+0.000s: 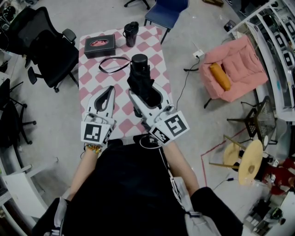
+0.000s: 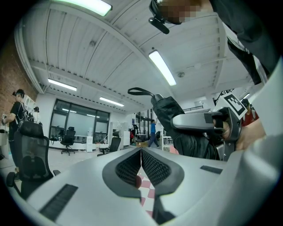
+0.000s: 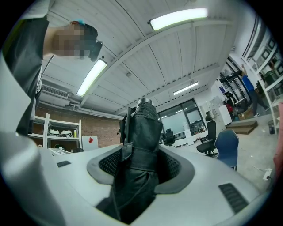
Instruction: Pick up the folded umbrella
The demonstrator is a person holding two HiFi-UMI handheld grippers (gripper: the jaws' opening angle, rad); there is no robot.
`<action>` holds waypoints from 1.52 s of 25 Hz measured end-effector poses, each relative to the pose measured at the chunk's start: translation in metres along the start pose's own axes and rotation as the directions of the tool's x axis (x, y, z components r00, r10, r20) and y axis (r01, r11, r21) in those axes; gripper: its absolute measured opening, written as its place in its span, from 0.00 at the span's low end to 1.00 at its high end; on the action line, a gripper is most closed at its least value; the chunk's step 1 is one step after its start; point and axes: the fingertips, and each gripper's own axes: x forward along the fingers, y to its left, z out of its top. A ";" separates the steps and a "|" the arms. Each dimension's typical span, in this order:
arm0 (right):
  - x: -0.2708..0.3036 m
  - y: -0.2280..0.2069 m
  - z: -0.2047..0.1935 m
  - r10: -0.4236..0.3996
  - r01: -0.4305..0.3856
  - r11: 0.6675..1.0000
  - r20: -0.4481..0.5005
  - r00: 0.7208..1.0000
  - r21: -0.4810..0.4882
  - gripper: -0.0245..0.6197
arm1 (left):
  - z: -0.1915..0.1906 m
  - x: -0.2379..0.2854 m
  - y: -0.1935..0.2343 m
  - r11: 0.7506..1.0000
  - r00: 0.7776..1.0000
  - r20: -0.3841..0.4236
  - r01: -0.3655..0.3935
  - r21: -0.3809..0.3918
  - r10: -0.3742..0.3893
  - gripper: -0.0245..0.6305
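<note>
The folded black umbrella (image 1: pixel 142 78) stands lifted above the checked table (image 1: pixel 152 39), its strap loop (image 1: pixel 113 64) hanging to the left. My right gripper (image 1: pixel 145 94) is shut on the umbrella's lower part; in the right gripper view the umbrella (image 3: pixel 140 154) fills the gap between both pads. My left gripper (image 1: pixel 107 97) hovers over the table's left side, jaws together with nothing in them. In the left gripper view the left gripper (image 2: pixel 141 164) shows its pads touching, and the held umbrella (image 2: pixel 170 115) stands off to the right.
A black tissue box (image 1: pixel 99 45) and a dark mug (image 1: pixel 131 33) sit at the table's far end. A black office chair (image 1: pixel 46 46) stands left of the table, a blue chair (image 1: pixel 167 11) behind it, and a pink armchair (image 1: pixel 235 69) to the right.
</note>
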 end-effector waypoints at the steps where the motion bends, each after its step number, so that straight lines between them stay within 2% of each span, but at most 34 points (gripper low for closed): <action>1: -0.001 0.000 -0.001 -0.002 0.002 1.000 0.001 1.000 0.004 0.37 | 0.000 0.000 0.000 1.000 1.000 -0.004 -0.002 -0.001 0.002 0.06; 13: -0.006 0.000 -0.016 -0.024 0.024 1.000 -0.009 1.000 0.019 0.37 | -0.002 0.000 -0.004 1.000 1.000 -0.016 0.003 -0.001 -0.003 0.06; 19: -0.006 -0.002 -0.028 -0.042 0.043 0.999 -0.022 0.999 0.031 0.37 | -0.004 0.000 -0.008 1.000 1.000 0.005 0.010 -0.016 -0.010 0.06; 35: -0.010 -0.002 -0.059 -0.078 0.081 0.996 -0.063 0.995 0.043 0.37 | -0.012 -0.005 -0.008 1.000 1.000 -0.016 0.009 -0.020 -0.009 0.06; 38: -0.010 -0.003 -0.062 -0.083 0.086 0.995 -0.068 0.994 0.044 0.37 | -0.013 -0.006 -0.007 1.000 0.999 -0.045 -0.004 -0.016 0.003 0.06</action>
